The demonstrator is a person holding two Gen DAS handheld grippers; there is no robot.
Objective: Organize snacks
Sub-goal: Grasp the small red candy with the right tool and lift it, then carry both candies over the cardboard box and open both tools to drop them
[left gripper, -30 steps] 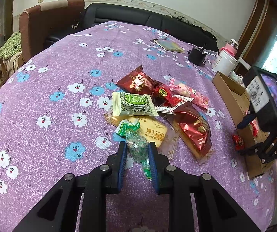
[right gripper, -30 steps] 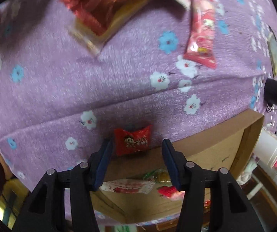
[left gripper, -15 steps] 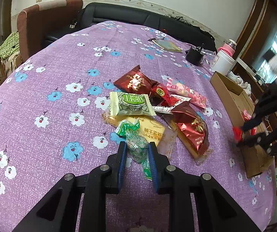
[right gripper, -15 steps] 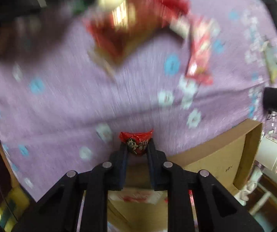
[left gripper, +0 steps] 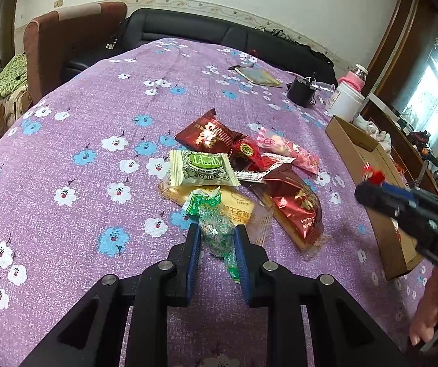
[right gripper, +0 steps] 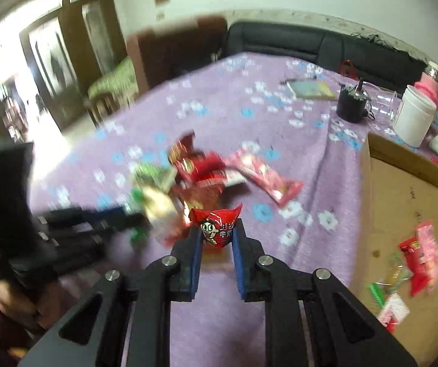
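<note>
We hold 2 snacks: our right gripper is clamped on a small red foil candy packet, our left gripper on a green crinkly cellophane sweet. Next, we judge, each goes into the open brown cardboard box right of both jaws.

Two matching black handheld tools with blue-padded fingers

The left tool has two black angular fingers lined inside with ribbed blue pads, a round silver screw head at each joint, and triangular cut-outs in the arms behind. The right tool is built alike: black frame, blue pads, silver screws. From the left wrist view its side carries raised white letters, partly cut off.
</note>
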